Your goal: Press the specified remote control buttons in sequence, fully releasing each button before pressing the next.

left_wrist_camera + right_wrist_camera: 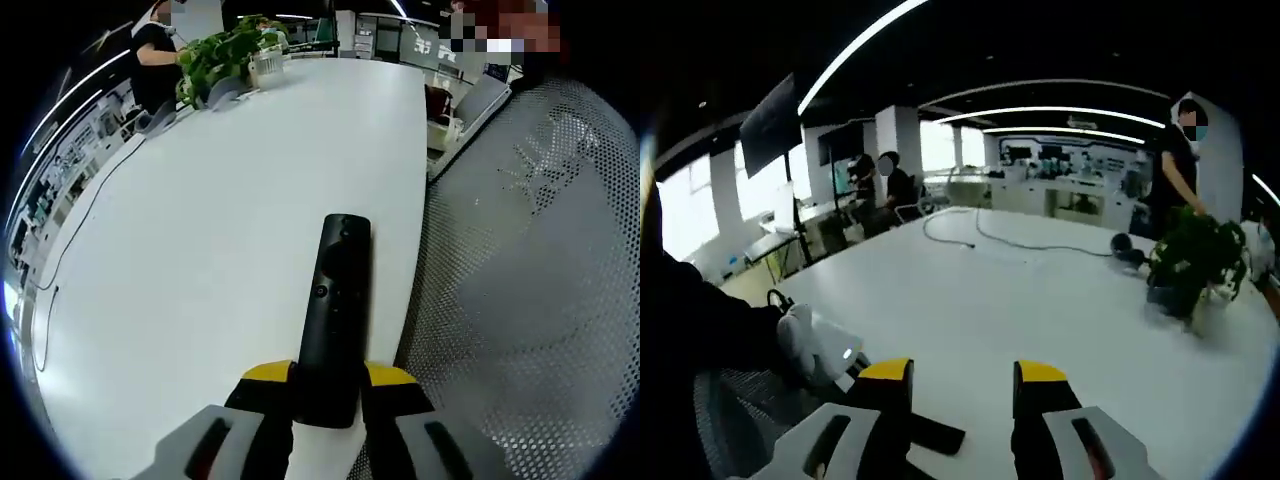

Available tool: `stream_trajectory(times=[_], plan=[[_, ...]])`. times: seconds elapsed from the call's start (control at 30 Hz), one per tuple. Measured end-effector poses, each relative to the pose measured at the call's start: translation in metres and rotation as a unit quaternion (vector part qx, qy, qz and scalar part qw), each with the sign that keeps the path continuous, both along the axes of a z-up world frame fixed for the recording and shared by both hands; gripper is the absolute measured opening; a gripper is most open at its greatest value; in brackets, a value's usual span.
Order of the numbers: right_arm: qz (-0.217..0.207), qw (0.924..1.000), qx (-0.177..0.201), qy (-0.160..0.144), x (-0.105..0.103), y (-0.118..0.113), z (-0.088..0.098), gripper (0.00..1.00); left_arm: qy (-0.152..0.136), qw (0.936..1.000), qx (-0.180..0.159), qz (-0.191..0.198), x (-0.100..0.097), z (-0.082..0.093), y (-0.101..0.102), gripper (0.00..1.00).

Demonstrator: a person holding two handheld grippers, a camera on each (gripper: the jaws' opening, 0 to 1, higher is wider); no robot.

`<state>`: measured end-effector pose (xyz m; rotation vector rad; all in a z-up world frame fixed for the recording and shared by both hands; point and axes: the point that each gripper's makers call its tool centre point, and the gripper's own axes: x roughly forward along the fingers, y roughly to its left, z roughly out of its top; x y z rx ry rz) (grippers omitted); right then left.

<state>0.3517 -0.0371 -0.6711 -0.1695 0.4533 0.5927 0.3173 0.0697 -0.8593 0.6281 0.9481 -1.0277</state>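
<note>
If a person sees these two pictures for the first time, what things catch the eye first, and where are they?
In the left gripper view, a black remote control lies lengthwise on the big white table, its near end between the yellow-tipped jaws of the left gripper. In the right gripper view, the right gripper is open above the table, and a leafy potted plant stands at the right.

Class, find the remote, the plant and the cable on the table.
Remote (336, 310), left gripper view, mid body.
Plant (1193, 255), right gripper view, leaves.
Cable (1040, 249), right gripper view, middle stretch.

You have a potted plant (228, 52) at the table's (200, 260) far edge; a cable (985, 233) trails across; a mesh chair (540, 260) alongside.
</note>
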Motion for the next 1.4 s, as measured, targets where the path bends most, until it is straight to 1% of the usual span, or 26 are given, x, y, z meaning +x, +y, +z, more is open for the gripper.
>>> stream_trajectory(times=[0.13, 0.17, 0.23, 0.33, 0.4, 0.43, 0.47, 0.5, 0.57, 0.6, 0.63, 0.7, 0.73, 0.77, 0.8, 0.87, 0.9, 0.97, 1.03, 1.13, 1.17, 1.23, 1.27, 1.3, 1.37, 1.4], plan=[[-0.019, 0.9997, 0.007, -0.015, 0.000, -0.009, 0.008, 0.62, 0.002, 1.0000, 0.004, 0.004, 0.000, 0.000, 0.000, 0.25], [-0.029, 0.9993, 0.012, -0.019, 0.001, -0.012, 0.011, 0.66, 0.003, 1.0000, 0.004, 0.003, 0.000, -0.001, 0.000, 0.25], [-0.031, 0.9991, 0.010, -0.029, -0.001, -0.016, 0.015, 0.72, 0.004, 1.0000, 0.004, 0.000, 0.000, 0.000, 0.001, 0.25], [-0.037, 0.9987, 0.004, -0.034, -0.002, -0.027, 0.017, 0.72, 0.004, 1.0000, 0.001, -0.006, 0.000, 0.000, 0.001, 0.25], [-0.051, 0.9978, 0.011, -0.041, -0.001, -0.038, 0.018, 0.75, 0.005, 0.9999, -0.001, -0.009, 0.000, 0.000, 0.002, 0.25], [-0.060, 0.9971, 0.018, -0.043, -0.001, -0.042, 0.019, 0.78, 0.005, 0.9999, -0.002, -0.011, 0.000, 0.000, 0.002, 0.25], [-0.079, 0.9952, 0.029, -0.051, 0.000, -0.048, 0.020, 0.82, 0.004, 0.9998, -0.001, -0.017, 0.000, -0.001, 0.001, 0.25], [-0.093, 0.9936, 0.033, -0.056, 0.001, -0.052, 0.020, 0.89, 0.003, 0.9997, -0.001, -0.024, 0.000, -0.001, 0.001, 0.25], [-0.119, 0.9900, 0.032, -0.070, 0.002, -0.061, 0.021, 0.99, 0.003, 0.9996, -0.002, -0.029, 0.000, -0.001, 0.001, 0.24], [-0.134, 0.9878, 0.036, -0.070, 0.000, -0.066, 0.019, 0.99, 0.003, 0.9994, 0.000, -0.035, 0.000, -0.001, 0.001, 0.24], [-0.148, 0.9848, 0.043, -0.081, 0.003, -0.069, 0.021, 0.99, 0.002, 0.9992, 0.001, -0.040, 0.001, -0.001, 0.001, 0.24], [-0.168, 0.9807, 0.064, -0.076, 0.003, -0.073, 0.020, 0.99, 0.000, 0.9990, 0.005, -0.045, 0.003, -0.001, 0.001, 0.24], [-0.179, 0.9774, 0.076, -0.083, 0.006, -0.076, 0.021, 0.99, -0.005, 0.9988, 0.009, -0.048, 0.004, 0.000, 0.002, 0.24], [-0.180, 0.9770, 0.073, -0.087, 0.006, -0.077, 0.021, 0.99, -0.010, 0.9983, 0.014, -0.055, 0.005, 0.000, 0.002, 0.24], [-0.187, 0.9753, 0.067, -0.097, 0.008, -0.080, 0.024, 0.99, -0.014, 0.9979, 0.017, -0.060, 0.006, 0.000, 0.003, 0.24], [-0.209, 0.9656, 0.054, -0.145, 0.010, -0.091, 0.037, 0.99, -0.018, 0.9974, 0.027, -0.064, 0.008, 0.000, 0.005, 0.23], [-0.218, 0.9627, 0.052, -0.153, 0.011, -0.094, 0.039, 0.99, -0.015, 0.9971, 0.035, -0.066, 0.010, 0.000, 0.007, 0.23], [-0.231, 0.9603, 0.053, -0.147, 0.011, -0.099, 0.037, 0.99, -0.013, 0.9969, 0.035, -0.069, 0.013, 0.003, 0.009, 0.23], [-0.247, 0.9563, 0.051, -0.149, 0.012, -0.105, 0.035, 0.99, -0.009, 0.9969, 0.034, -0.070, 0.017, 0.005, 0.010, 0.23], [-0.255, 0.9578, 0.020, -0.131, 0.014, -0.112, 0.024, 0.97, -0.009, 0.9968, 0.042, -0.067, 0.025, 0.007, 0.013, 0.23], [-0.255, 0.9597, 0.004, -0.118, 0.014, -0.113, 0.017, 0.97, -0.009, 0.9967, 0.044, -0.067, 0.027, 0.007, 0.014, 0.23], [-0.267, 0.9566, -0.046, -0.107, 0.015, -0.121, 0.006, 0.99, -0.009, 0.9966, 0.045, -0.068, 0.032, 0.010, 0.015, 0.23], [-0.266, 0.9571, -0.064, -0.095, 0.014, -0.122, 0.001, 0.99, -0.010, 0.9966, 0.045, -0.068, 0.035, 0.011, 0.015, 0.23], [-0.261, 0.9593, -0.052, -0.096, 0.016, -0.117, 0.001, 0.99, -0.011, 0.9966, 0.045, -0.069, 0.037, 0.011, 0.016, 0.23], [-0.256, 0.9600, -0.038, -0.106, 0.017, -0.116, 0.005, 0.99, -0.012, 0.9962, 0.048, -0.072, 0.043, 0.012, 0.017, 0.23], [-0.257, 0.9601, -0.036, -0.103, 0.017, -0.116, 0.004, 0.99, -0.013, 0.9959, 0.050, -0.075, 0.046, 0.012, 0.017, 0.23]])
